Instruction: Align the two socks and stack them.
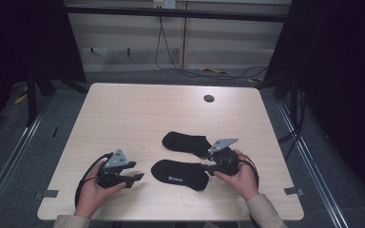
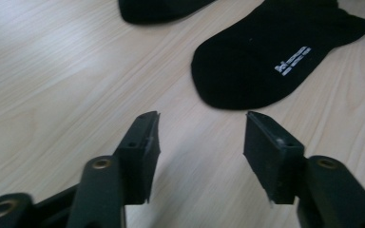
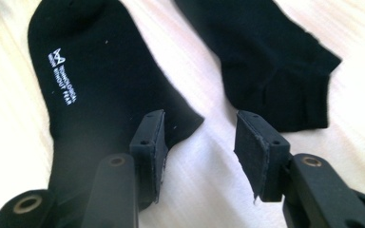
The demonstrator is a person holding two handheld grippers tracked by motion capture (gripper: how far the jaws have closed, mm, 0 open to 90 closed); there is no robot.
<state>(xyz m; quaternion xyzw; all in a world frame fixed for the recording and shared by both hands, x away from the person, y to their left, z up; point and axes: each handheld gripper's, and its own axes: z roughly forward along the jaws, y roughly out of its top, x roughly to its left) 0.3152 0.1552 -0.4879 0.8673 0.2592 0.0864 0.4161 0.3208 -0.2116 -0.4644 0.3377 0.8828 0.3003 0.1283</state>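
Item: 2 black socks, flat on the worktop (image 1: pixel 123 109), right of centre.
Near sock (image 1: pixel 179 174): white lettering, toe to the left.
Far sock (image 1: pixel 186 143): just beyond it, apart.
Left gripper (image 1: pixel 134 172): jaws parted, grasping nothing, short of the near sock's toe.
Right gripper (image 1: pixel 208 161): jaws parted, at the cuffs, pinching nothing.
Status: likely pairing or folding; no sock lifted, all work remaining.

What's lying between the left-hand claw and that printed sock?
Nothing: only bare table separates the left gripper from the printed sock, seen in the left gripper view.
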